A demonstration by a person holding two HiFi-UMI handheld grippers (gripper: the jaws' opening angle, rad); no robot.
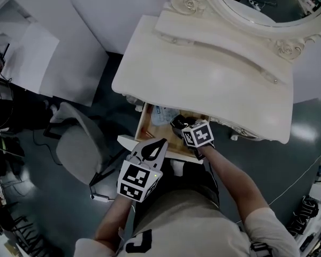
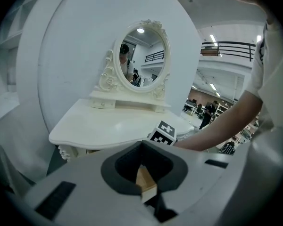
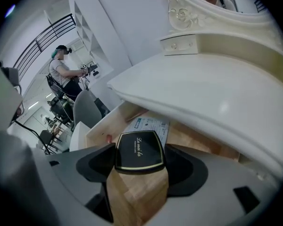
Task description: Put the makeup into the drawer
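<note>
Your right gripper (image 3: pixel 139 167) clamps the compact (image 3: pixel 138 149) above the open drawer (image 3: pixel 194 138), left gripper (image 2: pixel 142 147) clenched empty; lower it, then release.

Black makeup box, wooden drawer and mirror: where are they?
black makeup box (image 3: pixel 139 150), right gripper view, middle of its lid.
wooden drawer (image 3: pixel 193 138), right gripper view, bare wood floor.
mirror (image 2: pixel 141 55), left gripper view, middle of the glass.

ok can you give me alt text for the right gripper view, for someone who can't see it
The right claw grips a black compact with a gold rim over an open wooden drawer, where a printed packet lies. The white dressing table juts out over the drawer, with a carved mirror frame above.
</note>
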